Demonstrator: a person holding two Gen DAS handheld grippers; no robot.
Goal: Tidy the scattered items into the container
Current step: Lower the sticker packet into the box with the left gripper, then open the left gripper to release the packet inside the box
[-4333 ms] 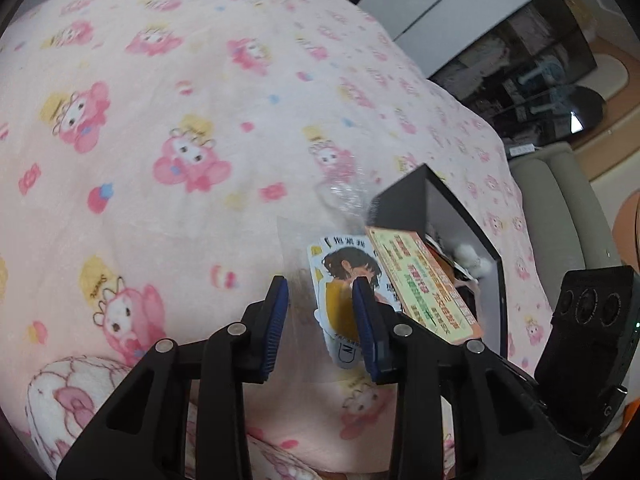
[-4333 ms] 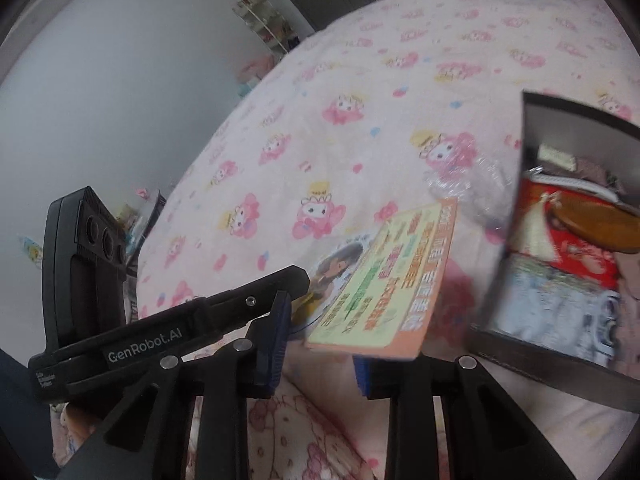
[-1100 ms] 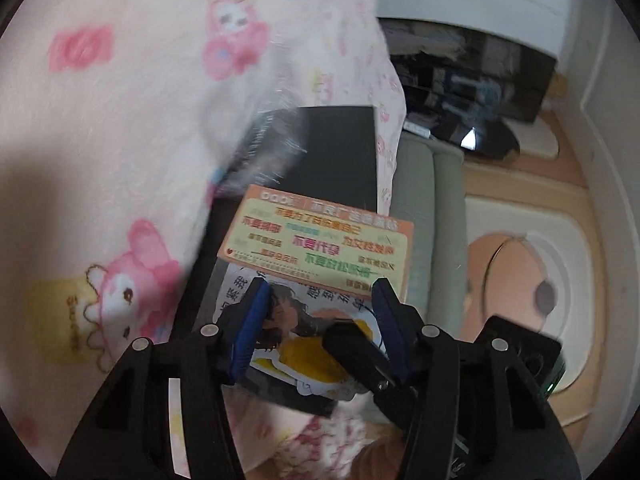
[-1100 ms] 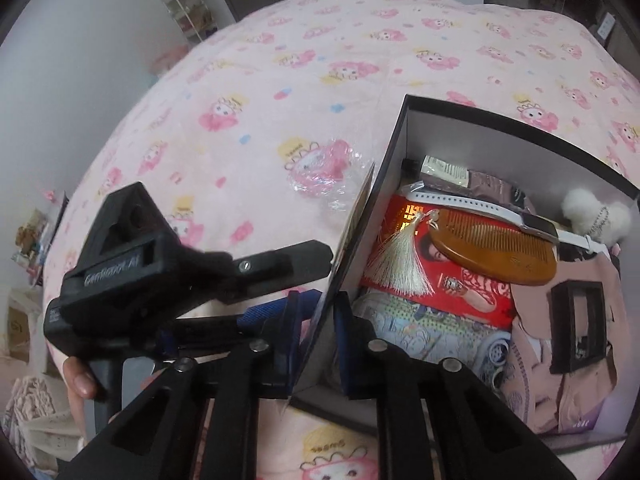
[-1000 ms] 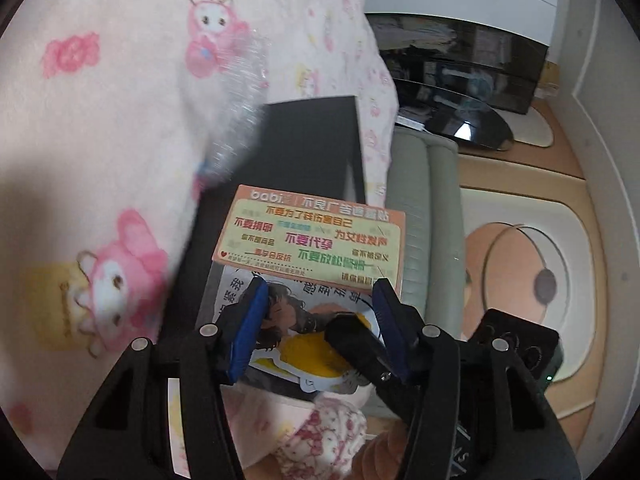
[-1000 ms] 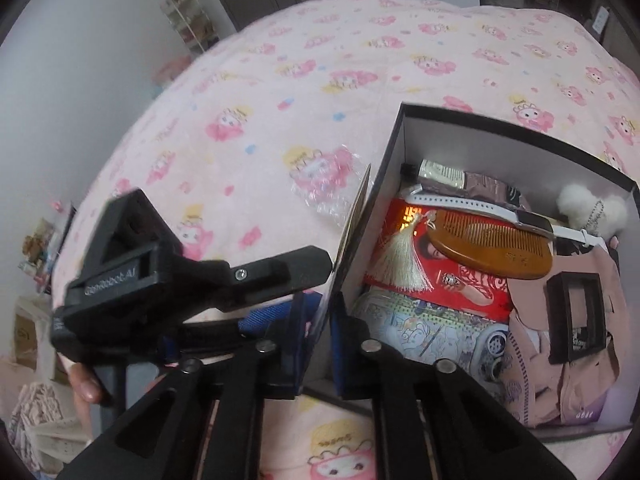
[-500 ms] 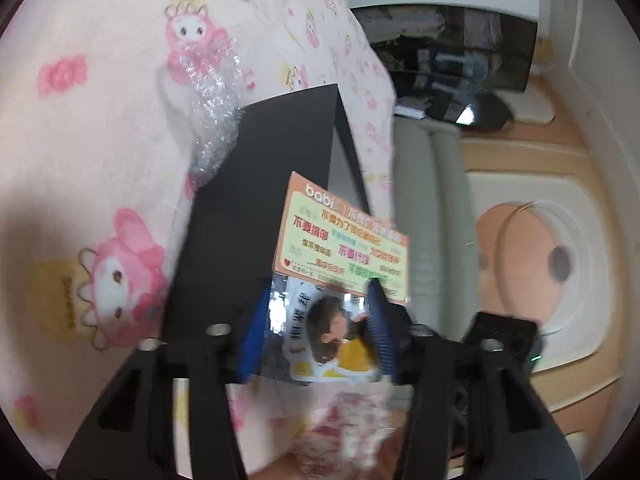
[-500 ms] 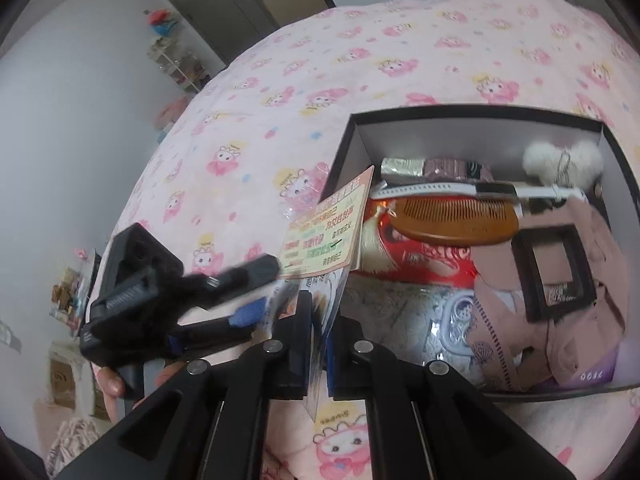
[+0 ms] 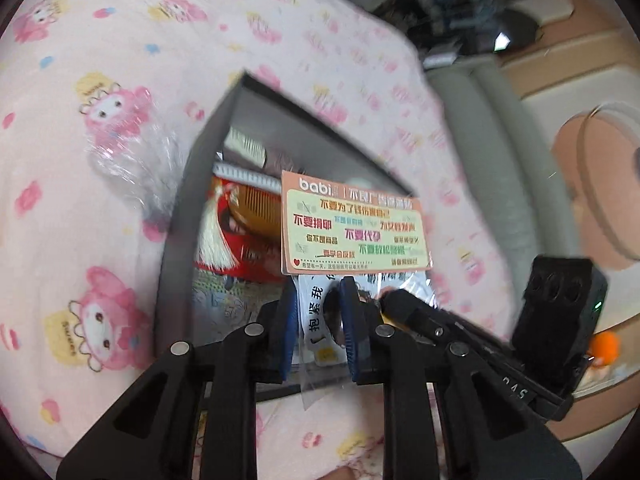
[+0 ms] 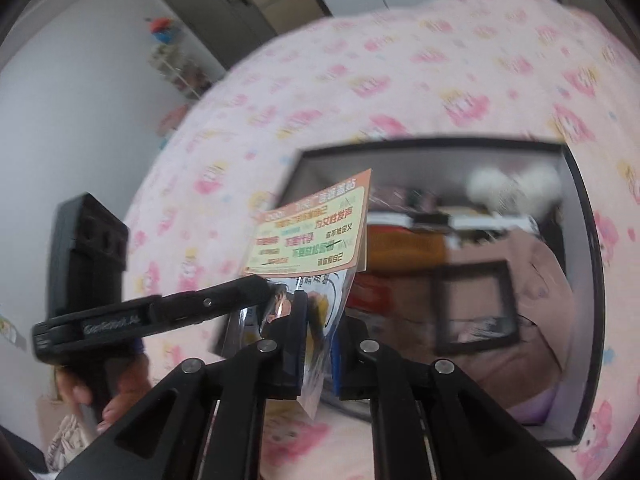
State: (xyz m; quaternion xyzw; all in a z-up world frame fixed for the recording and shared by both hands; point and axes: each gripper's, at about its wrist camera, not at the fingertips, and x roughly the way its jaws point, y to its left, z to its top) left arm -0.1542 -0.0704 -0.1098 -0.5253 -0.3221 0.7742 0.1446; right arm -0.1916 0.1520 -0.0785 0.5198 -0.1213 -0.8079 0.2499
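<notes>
Card packet (image 9: 356, 224) in a clear sleeve: held upright over the near-left corner of the black box (image 9: 320, 120), orange card end uppermost, not yet laid inside. Gripped across its lower part by the right gripper (image 10: 322, 344), jaws easing apart with the sleeve between them. Straddled there too by the left gripper (image 9: 318, 320), jaws closing around the sleeve's bottom edge; could not tell firm contact of the blue pads (image 9: 289, 320). Seen inside the box, below the raised card: wooden comb (image 9: 256, 216) and cream tassel (image 9: 214, 236). Left just outside the box's left wall: crumpled clear wrap (image 9: 132, 160) on pink bedspread (image 9: 80, 240).
</notes>
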